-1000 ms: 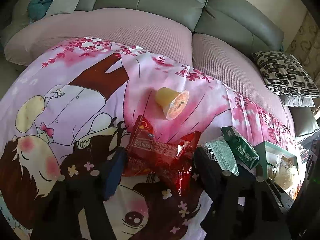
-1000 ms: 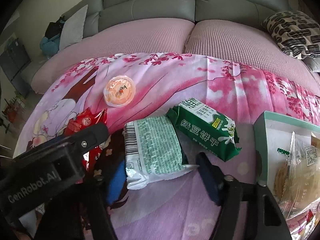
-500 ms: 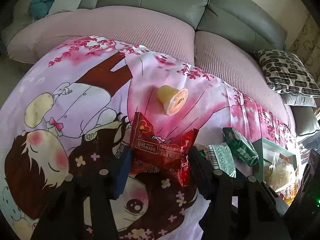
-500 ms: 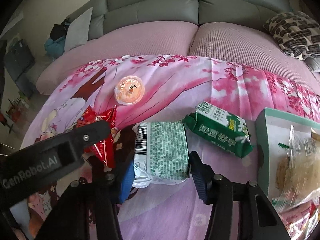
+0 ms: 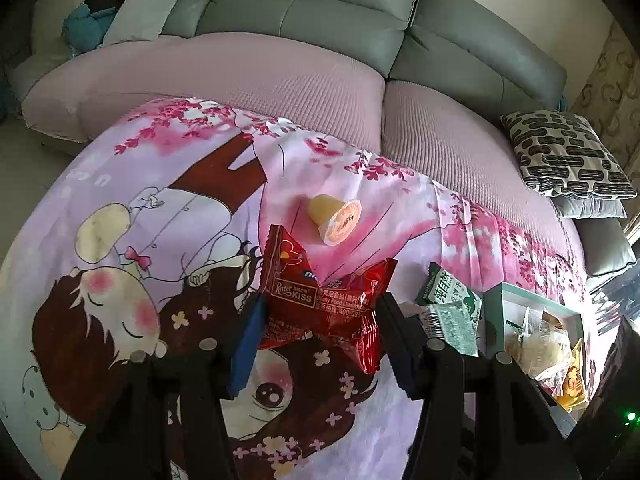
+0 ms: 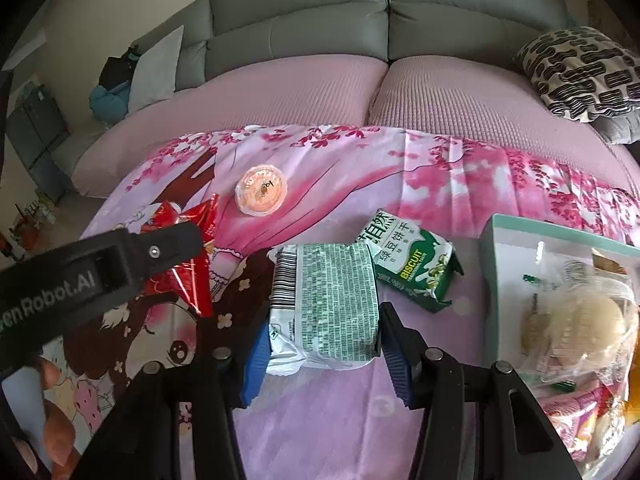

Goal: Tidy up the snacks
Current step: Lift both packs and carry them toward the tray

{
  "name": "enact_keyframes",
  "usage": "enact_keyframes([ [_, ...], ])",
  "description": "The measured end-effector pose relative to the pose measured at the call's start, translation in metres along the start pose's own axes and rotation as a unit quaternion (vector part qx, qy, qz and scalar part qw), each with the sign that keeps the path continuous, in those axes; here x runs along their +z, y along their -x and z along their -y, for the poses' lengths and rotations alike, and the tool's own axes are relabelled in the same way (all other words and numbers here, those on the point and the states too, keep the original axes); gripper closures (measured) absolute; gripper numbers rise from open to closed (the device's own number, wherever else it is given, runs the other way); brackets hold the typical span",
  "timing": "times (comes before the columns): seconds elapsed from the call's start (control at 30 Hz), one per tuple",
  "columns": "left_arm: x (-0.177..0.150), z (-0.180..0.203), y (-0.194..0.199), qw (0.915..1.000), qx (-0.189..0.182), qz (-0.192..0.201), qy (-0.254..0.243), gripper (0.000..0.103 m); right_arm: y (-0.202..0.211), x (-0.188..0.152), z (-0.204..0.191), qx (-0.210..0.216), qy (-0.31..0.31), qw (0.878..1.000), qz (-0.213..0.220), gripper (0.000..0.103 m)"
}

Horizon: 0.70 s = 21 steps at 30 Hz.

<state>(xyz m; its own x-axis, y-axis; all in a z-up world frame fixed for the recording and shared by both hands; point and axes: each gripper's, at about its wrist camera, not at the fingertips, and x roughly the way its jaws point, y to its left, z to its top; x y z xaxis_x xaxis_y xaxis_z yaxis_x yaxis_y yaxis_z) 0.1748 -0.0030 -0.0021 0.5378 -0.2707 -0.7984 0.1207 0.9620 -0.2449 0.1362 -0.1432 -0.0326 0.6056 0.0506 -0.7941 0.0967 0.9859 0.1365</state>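
Observation:
My left gripper is shut on a red Rater Kiss snack packet and holds it lifted off the cartoon-print cloth. My right gripper is shut on a silver-and-green biscuit packet, which looks raised off the cloth. A second green biscuit packet lies just beyond it. An orange-lidded jelly cup lies on its side farther back; it also shows in the left wrist view. A pale green box with several bagged snacks stands at the right.
The cloth covers a low surface in front of a grey sofa with pink seat covers. A black-and-white patterned cushion lies at the right. The left gripper's body crosses the right wrist view.
Both grippers have closed on their packets, red in the left and silver-green in the right, and have risen from the cloth. The view of the sofa has widened.

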Motion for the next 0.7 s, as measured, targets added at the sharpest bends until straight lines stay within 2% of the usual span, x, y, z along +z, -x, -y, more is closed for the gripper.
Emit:
enact_keyframes([
  [0.37, 0.004, 0.005, 0.031, 0.9995, -0.005, 0.033, -0.004, 0.045, 0.048, -0.001, 0.013, 0.006, -0.027, 0.999, 0.040, 0.050],
  [0.7, 0.001, 0.028, 0.051, 0.9981, -0.022, 0.052, -0.025, 0.045, 0.093, -0.006, 0.031, -0.004, -0.053, 0.995, 0.081, 0.050],
])
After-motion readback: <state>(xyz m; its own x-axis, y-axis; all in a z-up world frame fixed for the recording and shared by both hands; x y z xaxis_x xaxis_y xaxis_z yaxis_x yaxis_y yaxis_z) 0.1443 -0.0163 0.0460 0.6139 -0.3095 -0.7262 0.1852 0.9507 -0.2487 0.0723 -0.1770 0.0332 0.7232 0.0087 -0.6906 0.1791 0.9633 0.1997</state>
